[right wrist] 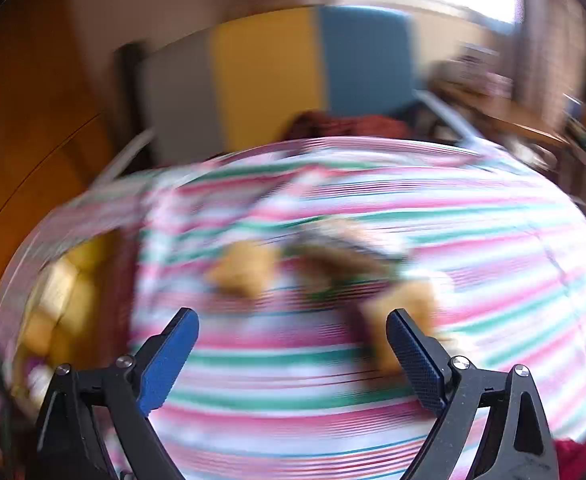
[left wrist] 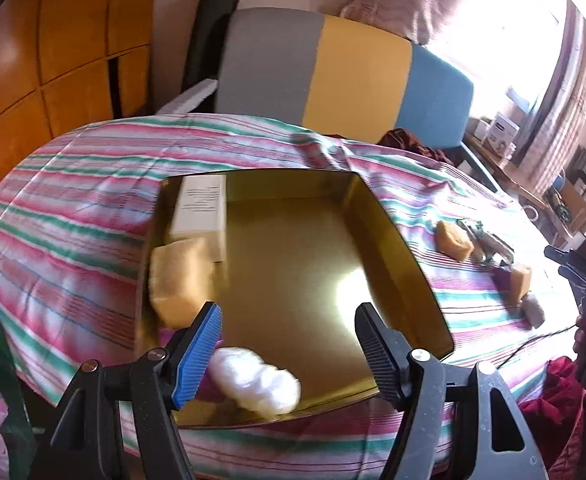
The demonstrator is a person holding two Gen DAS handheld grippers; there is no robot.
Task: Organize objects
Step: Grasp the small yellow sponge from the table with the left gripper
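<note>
A gold metal tray (left wrist: pixel 397 240) lies on a striped cloth. In it are a white box (left wrist: pixel 201 208), a tan sponge block (left wrist: pixel 181 280) and a white cotton wad (left wrist: pixel 257 384). My left gripper (left wrist: pixel 289 320) is open and empty above the tray's near end. To the right on the cloth lie a tan block (left wrist: pixel 453 240), another tan block (left wrist: pixel 519 280), a grey stone (left wrist: pixel 533 310) and a dark object (left wrist: pixel 489 242). The right wrist view is blurred. My right gripper (right wrist: pixel 293 328) is open and empty, with tan blocks (right wrist: pixel 245 268) ahead and the tray (right wrist: pixel 65 280) at the left.
The striped cloth (left wrist: pixel 73 208) covers a table. A grey, yellow and blue chair back (left wrist: pixel 353 80) stands behind it. Wooden cabinets (left wrist: pixel 53 40) are at the left. A cluttered desk (left wrist: pixel 533 168) is at the right. Red fabric (left wrist: pixel 553 396) lies at the lower right.
</note>
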